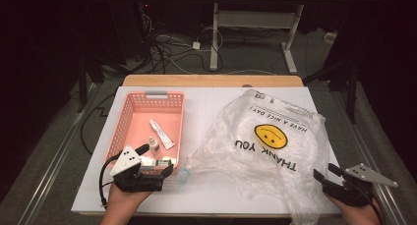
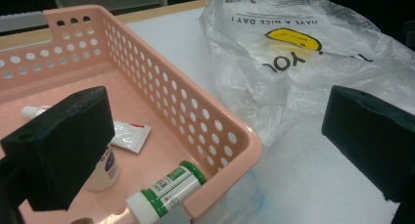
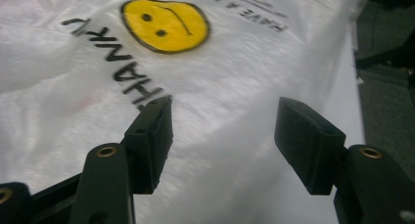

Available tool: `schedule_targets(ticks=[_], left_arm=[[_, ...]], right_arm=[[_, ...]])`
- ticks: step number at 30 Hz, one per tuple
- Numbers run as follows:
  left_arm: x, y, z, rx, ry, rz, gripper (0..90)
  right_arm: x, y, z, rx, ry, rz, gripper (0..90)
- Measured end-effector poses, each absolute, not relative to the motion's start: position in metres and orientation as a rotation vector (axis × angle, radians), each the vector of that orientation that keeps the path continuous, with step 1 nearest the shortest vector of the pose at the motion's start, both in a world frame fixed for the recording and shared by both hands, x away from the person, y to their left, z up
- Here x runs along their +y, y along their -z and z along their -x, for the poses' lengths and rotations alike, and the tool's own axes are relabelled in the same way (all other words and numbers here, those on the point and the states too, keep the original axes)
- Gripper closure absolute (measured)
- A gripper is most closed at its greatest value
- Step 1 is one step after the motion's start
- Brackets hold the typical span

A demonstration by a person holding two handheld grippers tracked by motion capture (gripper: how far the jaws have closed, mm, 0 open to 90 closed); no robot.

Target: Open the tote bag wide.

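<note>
A pink perforated basket point(image 1: 129, 118) stands on the left of the table and holds a white tube point(image 1: 162, 134), a small white bottle point(image 1: 154, 145) and a green-and-white bottle point(image 2: 166, 190) lying in its near corner. My left gripper point(image 1: 156, 160) is open wide at that corner, one jaw over the basket floor, the other outside the basket wall point(image 2: 215, 136). A crumpled clear plastic bag point(image 1: 265, 141) with a yellow smiley point(image 3: 164, 24) lies to the right. Low over the bag's near right edge my right gripper point(image 3: 222, 116) stands open, with nothing between its fingers.
A white sheet point(image 1: 206, 198) covers the table, with a wooden strip point(image 1: 211, 80) along the far edge. A faint blue smear point(image 2: 254, 199) marks the sheet by the basket's corner. Cables point(image 1: 167, 45) and a desk frame point(image 1: 214, 33) stand on the floor beyond.
</note>
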State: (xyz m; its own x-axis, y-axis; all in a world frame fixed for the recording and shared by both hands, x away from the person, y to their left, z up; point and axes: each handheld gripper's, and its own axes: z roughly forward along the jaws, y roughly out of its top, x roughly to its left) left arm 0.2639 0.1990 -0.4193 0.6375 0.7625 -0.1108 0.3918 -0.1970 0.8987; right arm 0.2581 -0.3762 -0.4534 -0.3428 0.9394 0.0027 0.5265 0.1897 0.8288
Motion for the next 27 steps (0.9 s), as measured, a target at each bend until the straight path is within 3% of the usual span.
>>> schedule_targets(ticks=[10,22,27], left_arm=[[0.194,0.417,-0.269,0.903,-0.439,-1.821,0.0],[0.186,0.414,-0.277,0.862,-0.421,-1.830,0.0],[0.184,0.414,-0.281,0.862,-0.412,-1.827,0.0]], right_arm=[[-0.397,0.464,-0.251,1.928,-1.061,-1.484,53.1],[-0.388,0.469,-0.219,1.977,-1.042,-1.499,54.5],[-0.378,0.474,-0.217,2.073,-1.028,-1.461,84.4]])
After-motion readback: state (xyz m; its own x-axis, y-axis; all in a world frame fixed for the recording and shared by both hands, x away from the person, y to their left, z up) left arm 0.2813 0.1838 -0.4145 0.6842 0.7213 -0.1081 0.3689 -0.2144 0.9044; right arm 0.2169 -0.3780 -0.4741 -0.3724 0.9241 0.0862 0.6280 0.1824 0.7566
